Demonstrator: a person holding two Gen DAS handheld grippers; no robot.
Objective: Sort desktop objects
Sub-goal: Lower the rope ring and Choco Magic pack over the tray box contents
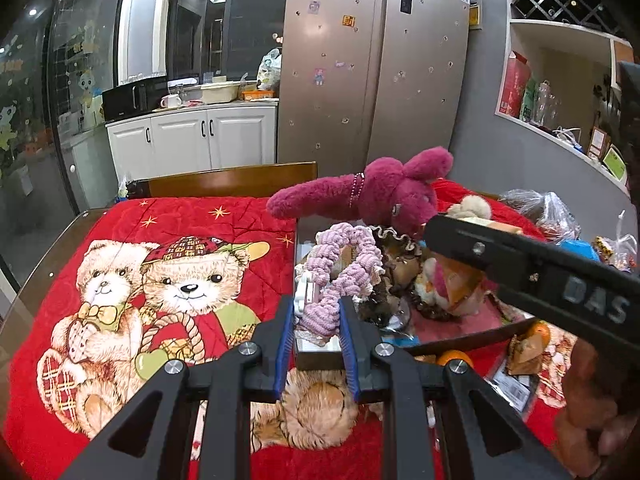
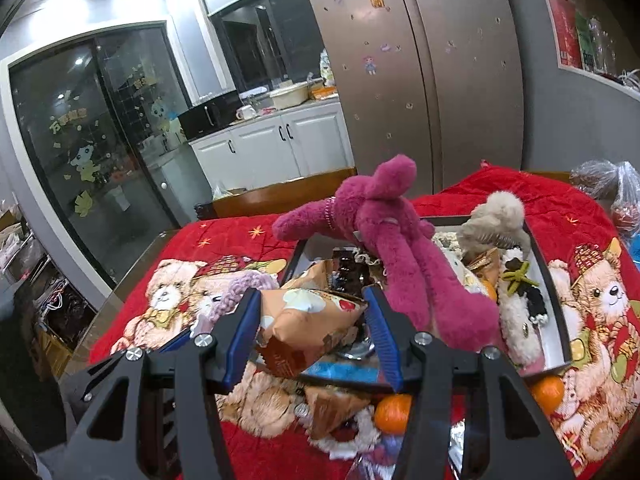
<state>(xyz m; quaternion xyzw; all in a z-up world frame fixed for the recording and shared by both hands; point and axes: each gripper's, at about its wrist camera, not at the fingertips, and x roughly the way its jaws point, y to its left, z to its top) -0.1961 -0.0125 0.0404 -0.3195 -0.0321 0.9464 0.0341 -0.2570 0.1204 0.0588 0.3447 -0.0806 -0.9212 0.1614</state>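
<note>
My left gripper [image 1: 317, 303] is shut on a lilac knitted scrunchie [image 1: 340, 268], held above the left end of a shallow dark-rimmed box [image 1: 472, 342]. A white clip [image 1: 304, 292] hangs by the scrunchie. My right gripper [image 2: 312, 293] is shut on an orange snack packet [image 2: 312, 320], raised over the box's near edge [image 2: 348, 380]. In the left wrist view the right gripper [image 1: 520, 258] shows as a black bar across the right side. A magenta plush rabbit [image 2: 380, 240] lies across the box, along with a beige plush [image 2: 496, 216] and other soft toys.
The table wears a red blanket [image 1: 180, 220] printed with teddy bears. Oranges [image 2: 394, 408] and another packet [image 2: 332, 404] lie in front of the box. Plastic bags [image 1: 552, 208] sit at the far right. A wooden chair back [image 1: 232, 180] stands behind the table.
</note>
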